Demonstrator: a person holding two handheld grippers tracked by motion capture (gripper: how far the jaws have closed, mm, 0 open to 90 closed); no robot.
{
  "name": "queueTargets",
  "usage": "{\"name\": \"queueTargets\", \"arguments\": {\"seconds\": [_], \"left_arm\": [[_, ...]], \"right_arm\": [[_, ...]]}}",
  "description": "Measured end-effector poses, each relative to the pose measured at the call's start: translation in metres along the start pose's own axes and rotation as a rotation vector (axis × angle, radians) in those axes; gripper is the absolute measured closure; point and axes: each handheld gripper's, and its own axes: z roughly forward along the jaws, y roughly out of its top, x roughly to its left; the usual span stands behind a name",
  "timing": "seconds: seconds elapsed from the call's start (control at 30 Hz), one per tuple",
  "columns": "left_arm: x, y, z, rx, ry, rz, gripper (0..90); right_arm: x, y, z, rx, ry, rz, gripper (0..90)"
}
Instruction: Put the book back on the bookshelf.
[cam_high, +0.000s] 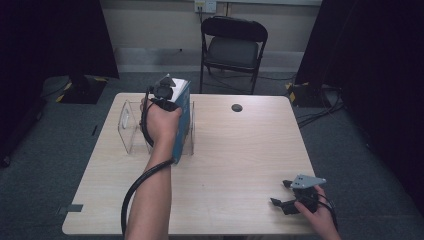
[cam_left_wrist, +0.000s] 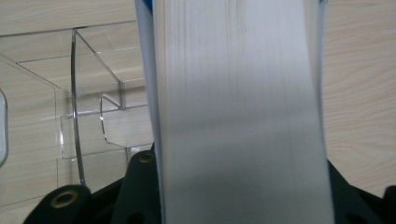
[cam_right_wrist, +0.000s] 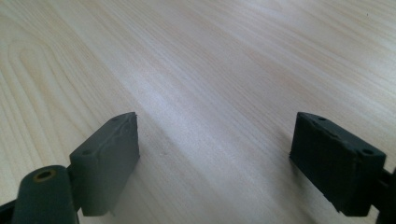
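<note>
A book (cam_high: 183, 117) is being clamped by the left gripper (cam_high: 167, 95) over a clear rack (cam_high: 131, 131); a tilt risks snagging a divider. The right gripper (cam_high: 284, 194) is being rested with jaws apart, empty.

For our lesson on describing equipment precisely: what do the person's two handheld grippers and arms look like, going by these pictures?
Both grippers are black. The right gripper carries a grey three-cornered plate on top, and its jaws end in dark grey rectangular pads with small screw holes. The left gripper trails a thick black cable looping beside the forearm, and shows brass-ringed holes near its jaws. Both forearms are bare, with no sleeves in view.
</note>
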Motion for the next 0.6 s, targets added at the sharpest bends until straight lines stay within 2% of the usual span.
{"name": "queueTargets", "arguments": {"seconds": [0.37, 0.6], "left_arm": [[-0.0034, -0.0013, -0.0002, 0.004, 0.01, 0.013, 60.9], [-0.0038, 0.0017, -0.0006, 0.031, 0.014, 0.022, 60.7]], "right_arm": [[0.0004, -0.0002, 0.0001, -0.003, 0.001, -0.001, 14.6], [0.0006, -0.0003, 0.0003, -0.005, 0.007, 0.002, 14.6]]}}
